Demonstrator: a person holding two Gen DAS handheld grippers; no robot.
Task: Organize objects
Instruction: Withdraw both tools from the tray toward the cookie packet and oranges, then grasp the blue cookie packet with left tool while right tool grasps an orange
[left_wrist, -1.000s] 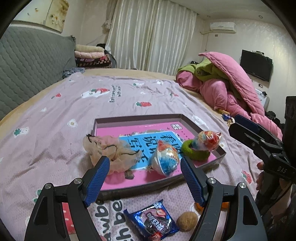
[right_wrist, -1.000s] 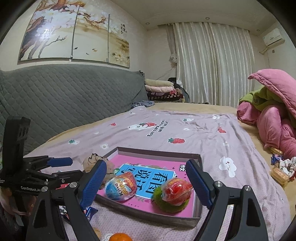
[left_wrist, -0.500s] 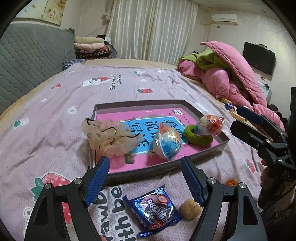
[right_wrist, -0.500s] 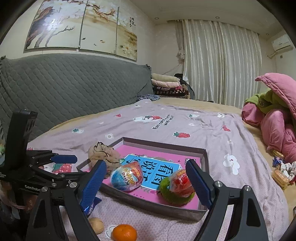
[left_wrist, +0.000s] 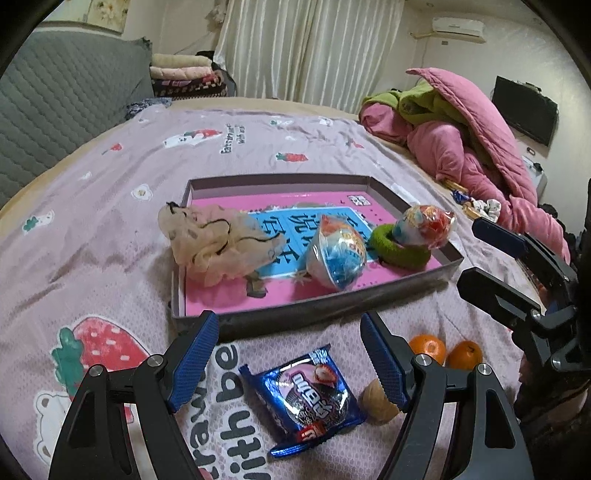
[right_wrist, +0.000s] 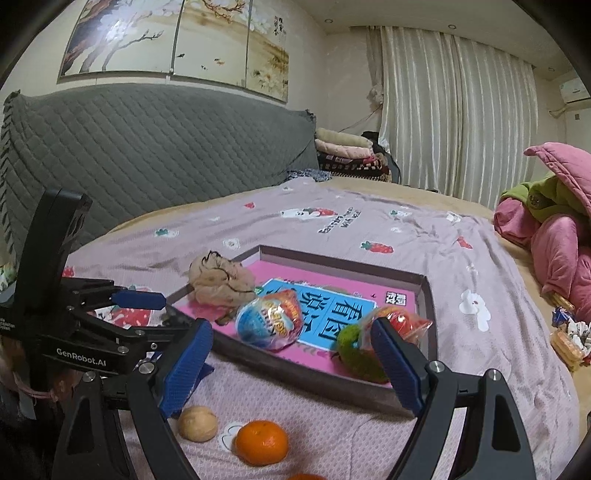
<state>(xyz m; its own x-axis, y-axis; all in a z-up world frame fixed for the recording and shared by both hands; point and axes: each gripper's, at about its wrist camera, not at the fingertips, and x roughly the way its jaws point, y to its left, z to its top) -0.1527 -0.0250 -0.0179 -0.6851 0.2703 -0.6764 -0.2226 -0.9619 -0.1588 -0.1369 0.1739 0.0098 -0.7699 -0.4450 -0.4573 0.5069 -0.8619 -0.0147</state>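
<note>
Tray (left_wrist: 310, 325) on the bed already holds two wrapped eggs, a green ring and a pouch; at its 6 o'clock we still see the snack packet (left_wrist: 308, 395), walnut and oranges, both claws apart, empty

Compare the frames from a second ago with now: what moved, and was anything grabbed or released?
Both grippers tipped down toward the bed: the left gripper now frames the snack packet and walnut, and the right gripper brings the orange into view. Nothing was grabbed or released; both jaws stayed open and empty. The tray and its contents kept their places.
</note>
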